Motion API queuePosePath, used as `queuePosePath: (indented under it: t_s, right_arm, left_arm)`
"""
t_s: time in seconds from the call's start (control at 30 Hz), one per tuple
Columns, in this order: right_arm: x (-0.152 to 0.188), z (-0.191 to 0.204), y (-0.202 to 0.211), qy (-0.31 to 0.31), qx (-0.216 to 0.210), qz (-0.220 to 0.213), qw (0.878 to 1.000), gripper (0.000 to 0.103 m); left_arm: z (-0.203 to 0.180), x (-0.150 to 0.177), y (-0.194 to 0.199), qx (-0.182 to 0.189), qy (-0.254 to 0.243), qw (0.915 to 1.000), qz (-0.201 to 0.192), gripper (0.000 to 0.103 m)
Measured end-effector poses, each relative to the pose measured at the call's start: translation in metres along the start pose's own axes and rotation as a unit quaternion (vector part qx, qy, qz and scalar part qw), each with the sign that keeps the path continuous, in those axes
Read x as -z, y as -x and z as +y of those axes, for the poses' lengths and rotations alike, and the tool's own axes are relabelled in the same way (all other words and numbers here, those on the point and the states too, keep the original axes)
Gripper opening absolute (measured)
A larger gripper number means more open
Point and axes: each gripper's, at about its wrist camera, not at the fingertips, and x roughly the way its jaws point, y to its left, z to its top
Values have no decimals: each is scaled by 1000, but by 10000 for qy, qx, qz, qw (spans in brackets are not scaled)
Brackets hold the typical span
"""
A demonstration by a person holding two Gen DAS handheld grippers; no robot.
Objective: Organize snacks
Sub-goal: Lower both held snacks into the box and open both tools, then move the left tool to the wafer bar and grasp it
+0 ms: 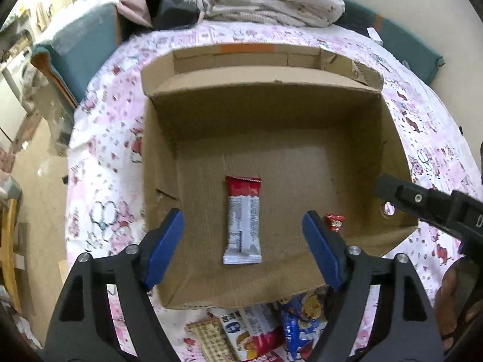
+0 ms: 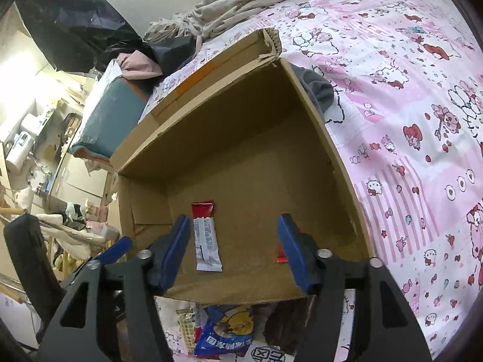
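left wrist | snack bar (image 1: 243, 220) lies between parted left tongs (image 1: 243, 252) (untouched)

One open cardboard box (image 1: 389, 138) sits on a pink patterned bedsheet (image 1: 102, 163). Two snack packets lie inside it: one red-and-silver bar (image 1: 243, 220) and one small red packet (image 1: 334, 222). Roughly four more packets form one pile (image 1: 262, 331) outside the box's near wall.

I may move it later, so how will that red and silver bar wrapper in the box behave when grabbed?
The snack bar lies flat in the cardboard box, so it shouldn't roll. Its glossy wrapper is probably slippery, with floppy crimped ends. Likely light.
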Motion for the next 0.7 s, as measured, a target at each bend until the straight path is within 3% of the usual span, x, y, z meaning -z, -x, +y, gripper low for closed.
queuePosePath:
  t_s: [0.07, 0.17, 0.5, 0.7]
  right_arm:
    - [0, 0, 3, 18, 16, -73, 10000, 88]
    - [2, 2, 9, 83, 88, -177, 9998, 90]
    - [22, 15, 44, 472, 161, -353, 9981, 92]
    - [39, 11, 56, 422, 177, -251, 9986, 92]
  left_arm:
    - [1, 2, 5, -17, 7, 10000, -91, 79]
    - [5, 2, 13, 51, 95, 9998, -137, 85]
    - [17, 9, 36, -1, 260, 9994, -247, 88]
    - [27, 31, 48, -27, 365, 9992, -150, 88]
